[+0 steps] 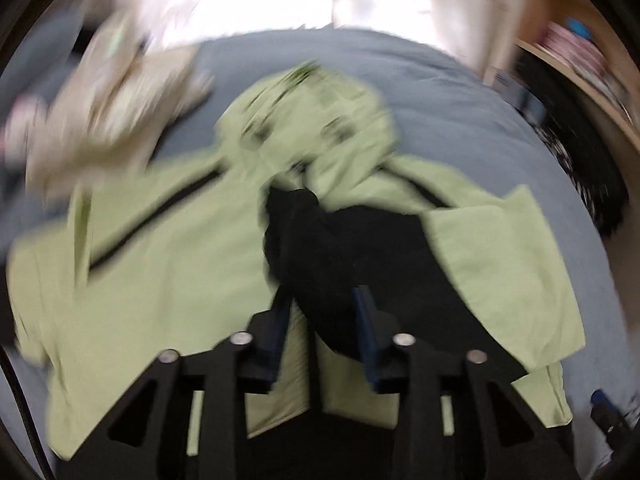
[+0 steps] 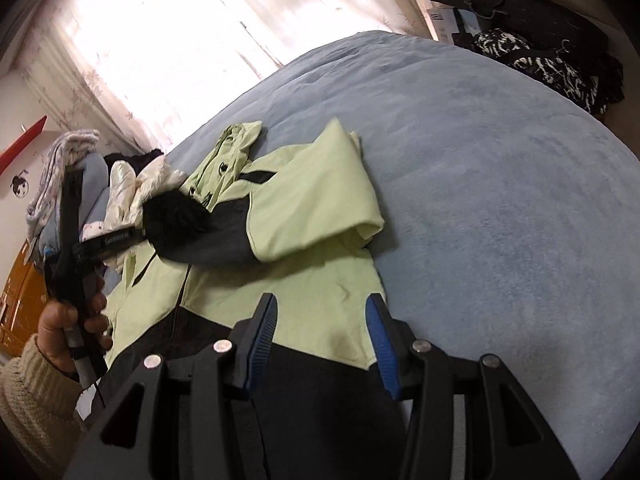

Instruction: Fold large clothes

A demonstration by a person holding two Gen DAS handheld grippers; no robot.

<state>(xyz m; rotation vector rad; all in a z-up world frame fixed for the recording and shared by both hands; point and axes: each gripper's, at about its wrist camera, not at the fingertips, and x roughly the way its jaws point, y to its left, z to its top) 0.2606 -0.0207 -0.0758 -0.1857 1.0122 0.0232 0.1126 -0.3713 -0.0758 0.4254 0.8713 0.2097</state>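
Observation:
A light green jacket with black panels lies spread on the grey-blue bed. Its hood points to the far side. One sleeve is folded across the chest, its black cuff toward the left. My left gripper is open, its jaws apart over the black sleeve part; the view is blurred. My right gripper is open and empty above the jacket's lower right part. The left gripper shows in the right wrist view, held in a hand.
A pile of pale clothes lies at the bed's far left, also in the right wrist view. Dark patterned clothes hang past the bed's right edge. A bright curtained window is behind. Bare bed stretches right of the jacket.

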